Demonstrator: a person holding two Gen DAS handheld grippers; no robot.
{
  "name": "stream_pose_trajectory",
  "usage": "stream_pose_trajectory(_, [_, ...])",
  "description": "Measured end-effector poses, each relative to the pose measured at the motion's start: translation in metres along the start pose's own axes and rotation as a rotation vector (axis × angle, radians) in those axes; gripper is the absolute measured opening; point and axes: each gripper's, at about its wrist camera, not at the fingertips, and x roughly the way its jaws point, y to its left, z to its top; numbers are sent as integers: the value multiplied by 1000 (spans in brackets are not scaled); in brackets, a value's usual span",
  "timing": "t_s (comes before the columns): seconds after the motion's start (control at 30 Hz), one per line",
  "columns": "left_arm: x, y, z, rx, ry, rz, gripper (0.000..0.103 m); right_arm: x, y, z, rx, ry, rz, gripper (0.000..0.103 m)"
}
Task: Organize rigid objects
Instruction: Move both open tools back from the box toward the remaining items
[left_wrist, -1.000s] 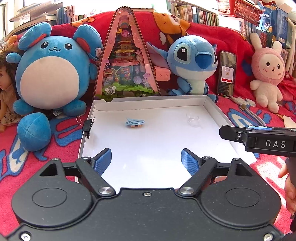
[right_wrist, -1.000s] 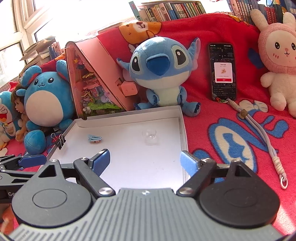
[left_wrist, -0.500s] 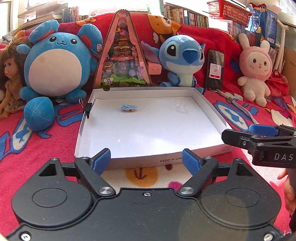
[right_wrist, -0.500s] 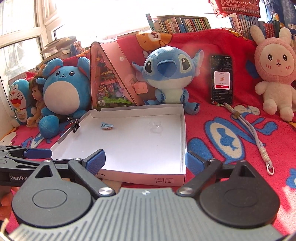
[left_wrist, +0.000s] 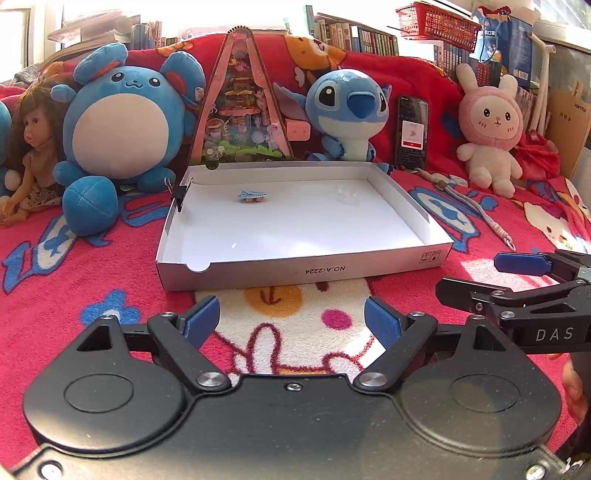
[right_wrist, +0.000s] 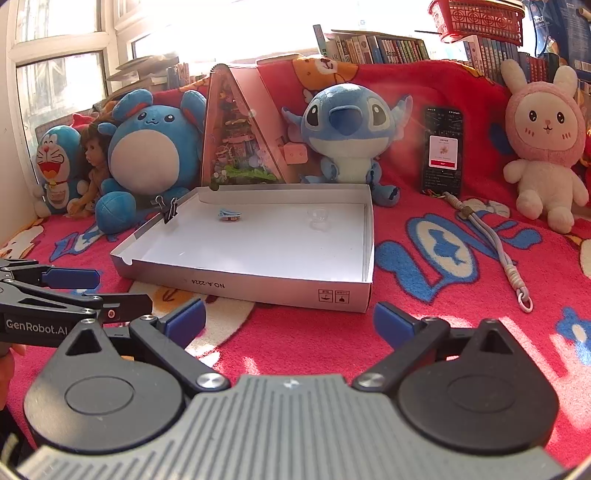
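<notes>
Left wrist | both jaws spread, empty | blue clip (left_wrist: 251, 194) in box (left_wrist: 295, 271), well ahead

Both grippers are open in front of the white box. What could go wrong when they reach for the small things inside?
The clear plastic piece nearly vanishes against the white box floor, so the right gripper may misjudge it. The blue clip is small and may slide away. The box sits on soft blanket and may shift if the left gripper nudges its wall.

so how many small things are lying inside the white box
2: a blue hair clip near the back left, and a clear plastic piece near the back right. A binder clip grips the left wall.
</notes>
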Motion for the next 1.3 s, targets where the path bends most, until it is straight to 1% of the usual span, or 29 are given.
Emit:
stream_pose_trajectory(0.3, [-15, -3, -26, 29, -11, 28, 85, -9, 4, -20, -5, 19, -20, 102])
stream_pose_trajectory(0.5, [-30, -1, -41, 43, -33, 48, 85, -17, 8, -30, -29, 21, -32, 102])
stream_pose_trajectory(0.63, [-37, 0, -51, 54, -29, 64, 85, -24, 9, -37, -40, 24, -34, 102])
stream_pose_trajectory(0.9, [-41, 13, -64, 2, 1, 91, 84, -29, 8, -48, -64, 40, -57, 102])
stream_pose_trajectory(1.0, [-43, 19, -64, -11, 1, 106, 83, -30, 7, -51, -68, 44, -62, 102])
stream_pose_trajectory(1.07, [-45, 25, -63, -23, -3, 117, 77, -31, 6, -52, -71, 47, -65, 102])
stream_pose_trajectory(1.17, [-48, 32, -62, -22, 1, 136, 71, -34, 3, -53, -74, 45, -69, 101])
stream_pose_trajectory(1.2, [-48, 33, -62, -16, 8, 139, 70, -35, 2, -53, -76, 43, -72, 101])
stream_pose_trajectory(1.3, [-49, 34, -67, 9, 28, 146, 63, -38, -1, -53, -82, 42, -85, 97])
